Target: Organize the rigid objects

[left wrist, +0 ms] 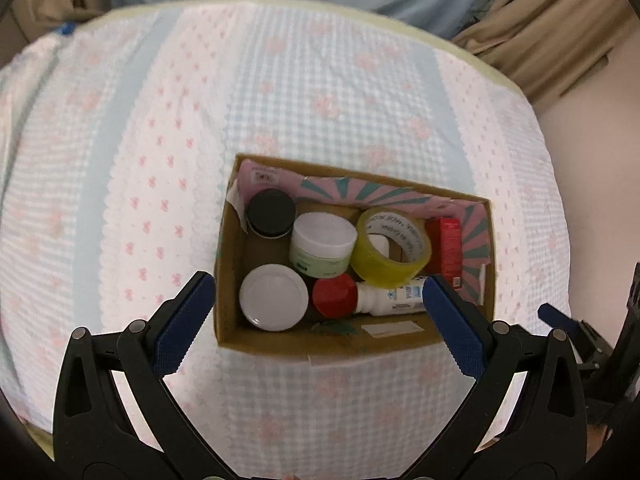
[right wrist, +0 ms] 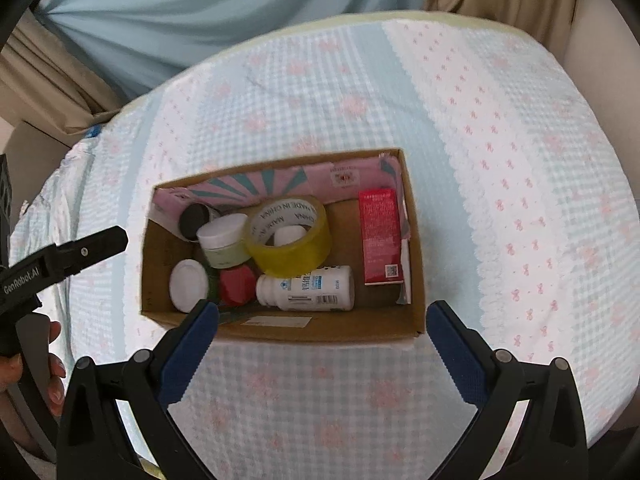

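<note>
A cardboard box (left wrist: 320, 345) sits on the patterned cloth and holds several items. Inside are a black-lidded jar (left wrist: 270, 208), a pale green jar with a white lid (left wrist: 322, 240), a yellow tape roll (left wrist: 390, 248), a red carton (left wrist: 450, 246), a white-lidded jar (left wrist: 274, 296) and a white bottle (left wrist: 390, 298) lying down with a red cap (left wrist: 334, 295). My left gripper (left wrist: 318, 292) hangs open above the box's near side, holding nothing. In the right wrist view, my right gripper (right wrist: 323, 314) stands open and empty above the near wall of the box (right wrist: 340, 330). The white bottle (right wrist: 308, 288) and red carton (right wrist: 380, 236) lie inside.
A quilted cloth (left wrist: 160, 160) with pink bows and blue checks covers the rounded surface. Pale blue and beige curtains (right wrist: 160, 12) hang behind it. One finger (right wrist: 80, 252) of the left gripper and a hand (right wrist: 52, 360) show at the left of the right wrist view.
</note>
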### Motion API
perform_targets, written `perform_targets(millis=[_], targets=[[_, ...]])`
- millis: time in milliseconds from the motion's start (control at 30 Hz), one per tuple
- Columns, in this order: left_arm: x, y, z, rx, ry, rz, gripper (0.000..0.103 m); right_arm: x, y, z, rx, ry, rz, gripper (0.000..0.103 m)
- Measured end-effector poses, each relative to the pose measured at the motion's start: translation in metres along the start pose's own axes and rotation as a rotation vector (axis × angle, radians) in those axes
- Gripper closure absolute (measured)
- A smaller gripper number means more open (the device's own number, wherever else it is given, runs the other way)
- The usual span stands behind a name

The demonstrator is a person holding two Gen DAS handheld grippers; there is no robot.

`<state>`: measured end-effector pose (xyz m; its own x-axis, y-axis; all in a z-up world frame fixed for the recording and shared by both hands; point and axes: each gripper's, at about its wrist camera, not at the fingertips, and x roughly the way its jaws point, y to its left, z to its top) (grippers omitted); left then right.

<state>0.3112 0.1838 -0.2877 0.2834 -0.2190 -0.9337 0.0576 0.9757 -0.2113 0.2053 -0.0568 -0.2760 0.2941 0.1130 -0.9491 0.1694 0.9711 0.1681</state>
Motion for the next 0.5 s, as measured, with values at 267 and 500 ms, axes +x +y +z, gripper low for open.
perform_targets(millis=[267, 500], targets=[[-0.109, -0.048, -0.028, 0.042, -0.167, 0.039, 0.000, -0.103, -0.015, -0.008, -0.028, -0.115, 0.023, 0.000], [-0.225, -0.109, -0.063, 0.079, -0.400, 0.039, 0.000, -0.226, -0.024, -0.019, -0.100, -0.313, -0.046, 0.000]])
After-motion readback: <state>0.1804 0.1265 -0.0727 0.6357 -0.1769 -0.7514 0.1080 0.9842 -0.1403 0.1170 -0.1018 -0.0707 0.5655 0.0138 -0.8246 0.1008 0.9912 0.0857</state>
